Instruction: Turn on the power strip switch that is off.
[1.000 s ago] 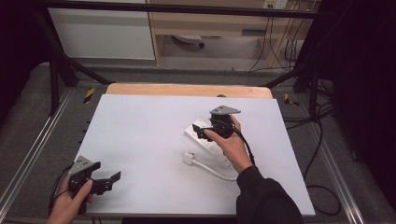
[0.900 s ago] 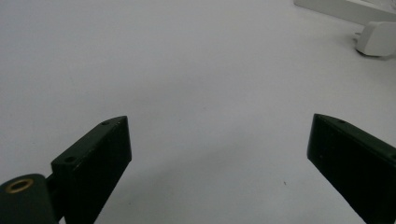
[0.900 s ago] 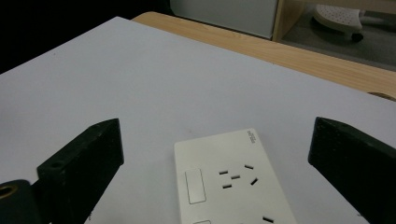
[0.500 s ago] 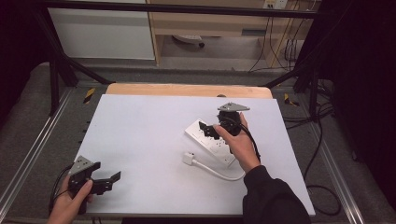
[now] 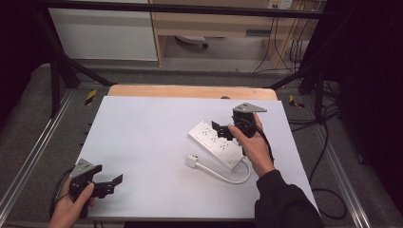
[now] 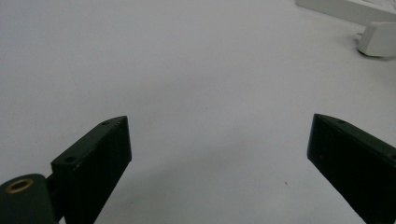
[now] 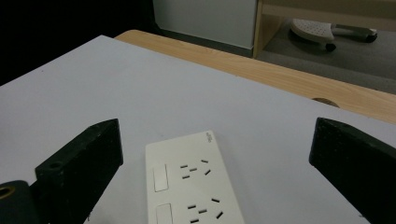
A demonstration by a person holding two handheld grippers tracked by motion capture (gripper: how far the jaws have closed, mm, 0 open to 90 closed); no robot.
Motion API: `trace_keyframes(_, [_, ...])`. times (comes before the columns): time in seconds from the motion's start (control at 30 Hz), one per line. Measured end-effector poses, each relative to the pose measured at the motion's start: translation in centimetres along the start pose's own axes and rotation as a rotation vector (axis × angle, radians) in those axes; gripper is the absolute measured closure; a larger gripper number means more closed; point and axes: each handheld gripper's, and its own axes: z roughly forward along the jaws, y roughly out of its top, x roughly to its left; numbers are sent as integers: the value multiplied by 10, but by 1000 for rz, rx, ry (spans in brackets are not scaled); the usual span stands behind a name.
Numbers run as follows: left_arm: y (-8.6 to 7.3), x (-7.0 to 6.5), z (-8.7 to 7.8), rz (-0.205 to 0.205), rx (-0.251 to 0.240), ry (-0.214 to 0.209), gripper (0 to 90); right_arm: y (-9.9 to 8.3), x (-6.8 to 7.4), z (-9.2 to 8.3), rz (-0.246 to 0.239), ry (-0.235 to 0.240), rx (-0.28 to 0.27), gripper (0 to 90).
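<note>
A white power strip (image 5: 215,143) lies slanted on the white table (image 5: 142,137), right of centre. Its white cable (image 5: 228,177) loops back to a white plug (image 5: 191,161) lying beside it. My right gripper (image 5: 219,130) hovers over the strip's far end, open with nothing between its jaws. In the right gripper view the strip (image 7: 194,186) lies low between the wide-open jaws of the right gripper (image 7: 215,128). My left gripper (image 5: 111,184) is held near the front left edge, open and empty. Past the left gripper (image 6: 217,121), the plug (image 6: 379,38) and the strip's edge (image 6: 345,8) show far off.
A bare wooden strip (image 5: 190,91) runs along the table's far edge. Metal frame rails (image 5: 43,142) flank the table on both sides. Black cables (image 5: 328,142) hang at the right. White cabinets and a wooden shelf (image 5: 214,23) stand behind.
My right gripper has shifted a little to the right along the power strip, uncovering more of it. The left gripper has stayed where it was.
</note>
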Motion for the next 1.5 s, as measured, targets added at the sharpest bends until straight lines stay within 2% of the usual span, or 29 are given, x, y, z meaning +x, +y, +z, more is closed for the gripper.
trace_keyframes(0.53, [-1,0,0,-3,4,5,64,-7,-28,-31,33,-26,-38,30])
trace_keyframes(1.03, [-1,0,0,-7,1,4,64,-15,-43,-57,58,-47,-58,31])
trace_keyframes(1.2, [0,-1,0,3,0,-4,64,-23,-50,-72,68,-54,-78,31])
trace_keyframes(1.33, [0,-1,0,-1,1,0,64,-32,-53,-85,51,-87,-80,30])
trace_keyframes(1.5, [0,-1,0,2,3,-5,64,-48,-56,-100,58,-110,-88,28])
